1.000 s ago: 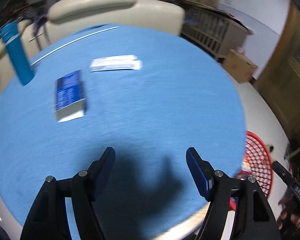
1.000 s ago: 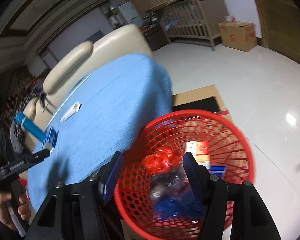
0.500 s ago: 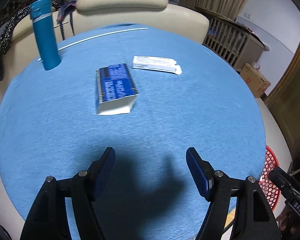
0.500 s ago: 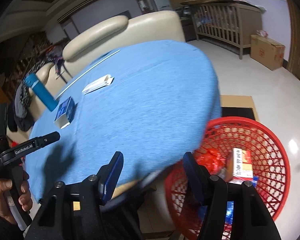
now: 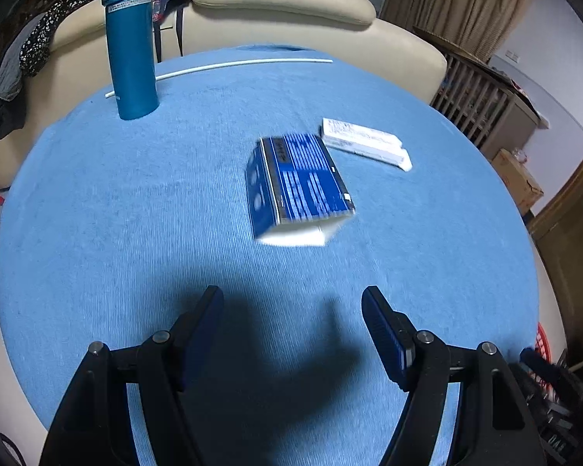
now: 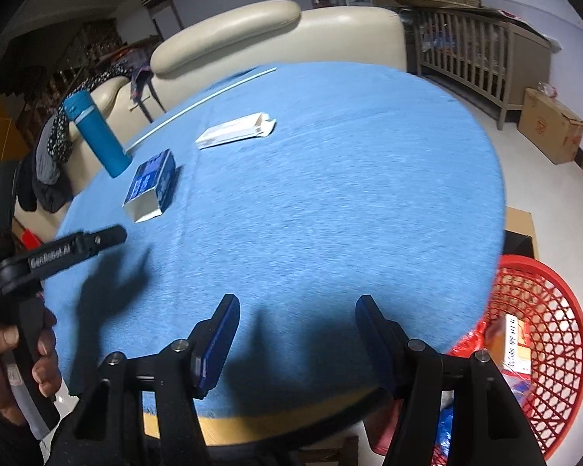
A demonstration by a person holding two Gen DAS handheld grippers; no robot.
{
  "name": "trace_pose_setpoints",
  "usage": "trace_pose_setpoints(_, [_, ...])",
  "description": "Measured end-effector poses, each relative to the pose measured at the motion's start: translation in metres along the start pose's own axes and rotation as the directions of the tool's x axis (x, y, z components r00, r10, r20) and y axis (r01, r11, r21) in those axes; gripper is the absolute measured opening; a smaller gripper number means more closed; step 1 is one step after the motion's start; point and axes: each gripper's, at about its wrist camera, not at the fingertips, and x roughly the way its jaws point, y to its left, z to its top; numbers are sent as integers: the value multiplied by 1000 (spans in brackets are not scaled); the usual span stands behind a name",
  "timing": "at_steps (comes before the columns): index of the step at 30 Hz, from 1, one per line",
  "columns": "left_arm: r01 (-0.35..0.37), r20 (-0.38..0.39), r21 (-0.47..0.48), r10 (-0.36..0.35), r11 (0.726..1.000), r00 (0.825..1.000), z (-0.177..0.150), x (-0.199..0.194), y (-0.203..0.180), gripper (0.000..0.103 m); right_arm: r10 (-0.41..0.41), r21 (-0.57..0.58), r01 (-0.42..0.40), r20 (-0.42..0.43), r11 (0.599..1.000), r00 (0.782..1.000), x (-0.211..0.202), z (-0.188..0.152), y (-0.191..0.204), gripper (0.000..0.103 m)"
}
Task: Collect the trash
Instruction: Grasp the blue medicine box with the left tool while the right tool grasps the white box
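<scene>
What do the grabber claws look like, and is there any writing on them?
Each gripper is black, with two arms that fork like a Y, dotted with round silver bolts. The left gripper and right gripper both end in flat dark blue fingertips with fine ridges. Seen from the side in the right wrist view, the left one has white "GenRobot.AI" lettering. No cables show. A bare hand grips its handle.

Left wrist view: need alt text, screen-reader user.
An open left hand-held gripper hovers over a round table with a blue cloth, holding nothing. Ahead of it lies a blue box, with a flat white box just beyond and an upright teal bottle at far left.
</scene>
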Motion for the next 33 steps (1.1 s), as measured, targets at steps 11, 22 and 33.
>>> trace_pose_setpoints(11, [-111,52,69,107,991,993,49,37,-45,81,1,-10,-2,-35,1000,999,20,10,8,66])
trace_pose_setpoints(22, [-82,74,30,80,996,994,48,49,-8,61,-8,-30,7,-38,1000,999,47,55,7,66])
trace_pose_setpoints(33, [-64,61,27,62,998,996,46,42,7,61,147,9,-147,13,989,989,137,194,38,66])
